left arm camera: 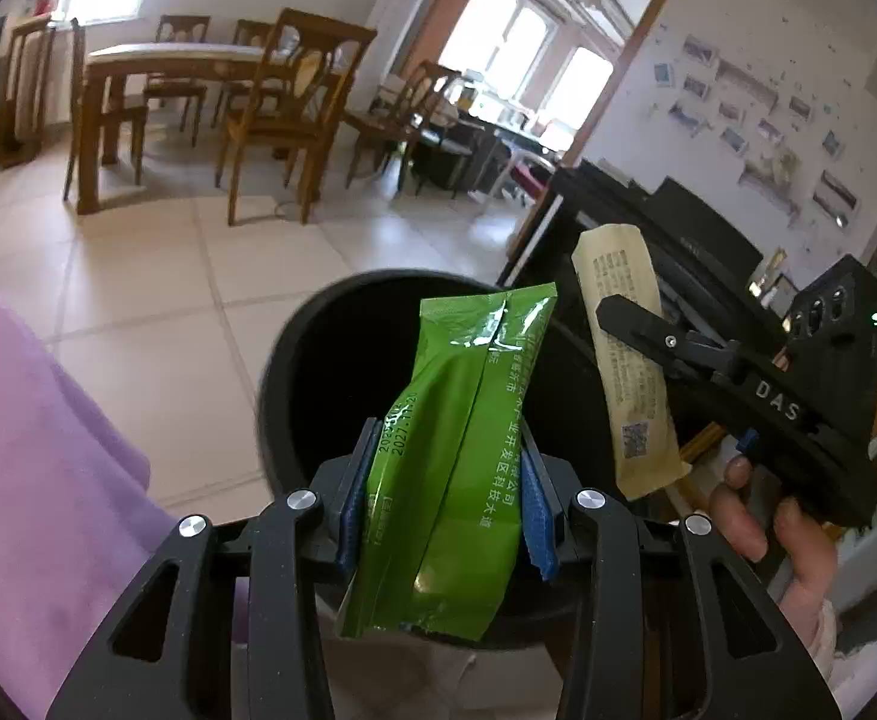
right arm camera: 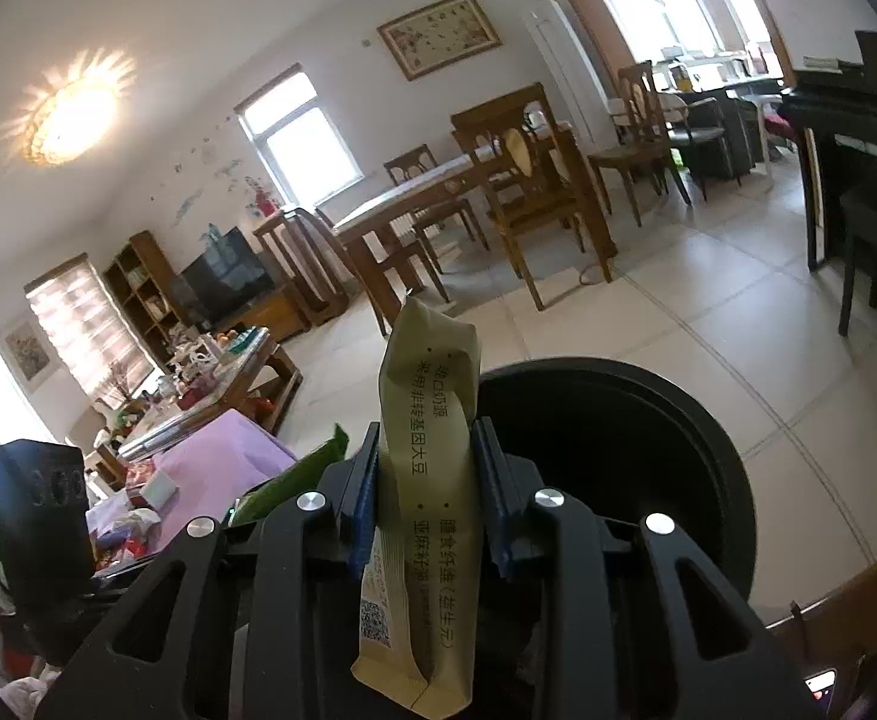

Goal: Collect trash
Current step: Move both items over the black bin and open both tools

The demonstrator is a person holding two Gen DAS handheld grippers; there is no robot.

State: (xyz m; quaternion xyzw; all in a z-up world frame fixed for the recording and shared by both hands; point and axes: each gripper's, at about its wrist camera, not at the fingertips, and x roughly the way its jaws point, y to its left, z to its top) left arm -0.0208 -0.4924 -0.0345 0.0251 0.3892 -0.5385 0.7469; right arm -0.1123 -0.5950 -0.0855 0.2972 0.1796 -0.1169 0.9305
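The left gripper point(left arm camera: 444, 516) squeezes a shiny green plastic snack wrapper point(left arm camera: 456, 456) between its blue pads point(left arm camera: 354, 516). The wrapper stands up over the open mouth of the round black trash bin point(left arm camera: 312, 372), near the bin's close edge. The right gripper point(right arm camera: 426, 510) pinches a long tan paper-like packet point(right arm camera: 426, 480) with dark print. In the left wrist view this packet point(left arm camera: 624, 360) hangs over the bin's right rim, just beside the green wrapper and not touching it. A purple cloth point(left arm camera: 24, 420) lies close on the left. Past the bin, the pale tiled floor point(left arm camera: 162, 294) is wide open up to the wooden dining table point(left arm camera: 156, 66).
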